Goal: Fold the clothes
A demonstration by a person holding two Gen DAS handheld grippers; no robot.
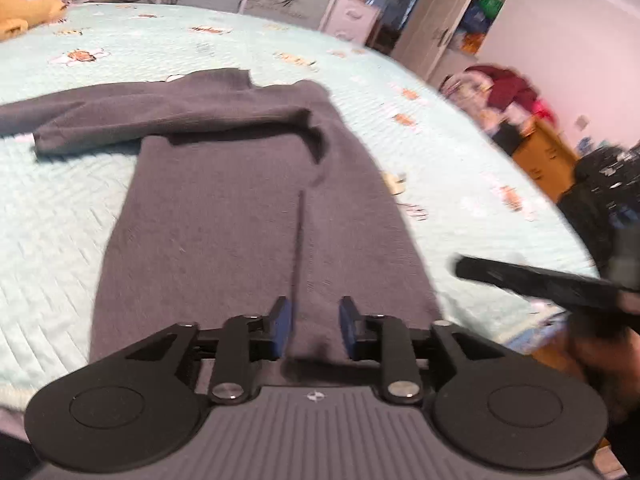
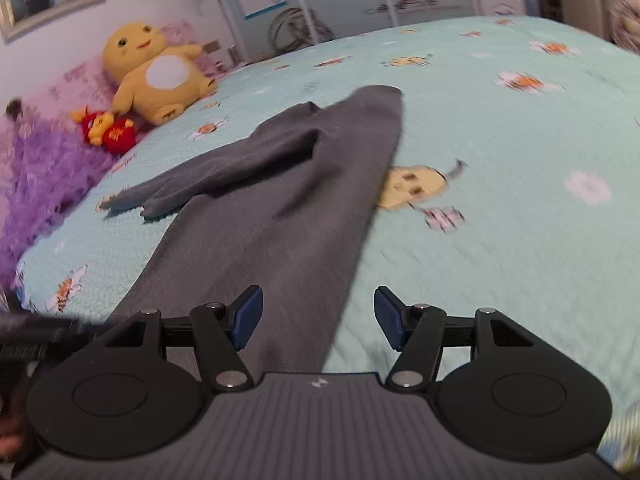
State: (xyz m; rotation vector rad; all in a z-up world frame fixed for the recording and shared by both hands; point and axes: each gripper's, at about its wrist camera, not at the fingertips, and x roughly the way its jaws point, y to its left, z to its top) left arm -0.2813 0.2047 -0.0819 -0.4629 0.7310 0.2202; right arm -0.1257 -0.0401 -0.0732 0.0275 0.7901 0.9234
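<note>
Both grippers are unloaded: the left gripper (image 1: 314,322) stands with a narrow gap between its pads, over the near hem of the grey sweater (image 1: 248,216), with no cloth pinched; the right gripper (image 2: 318,318) stands wide apart, straddling the sweater's right edge, nothing held. Progress is judged early: one sleeve (image 1: 168,120) lies folded across the chest, the other sleeve trails left, and the body remains unfolded. The sweater extends away from both grippers across the bed (image 1: 460,152).
</note>
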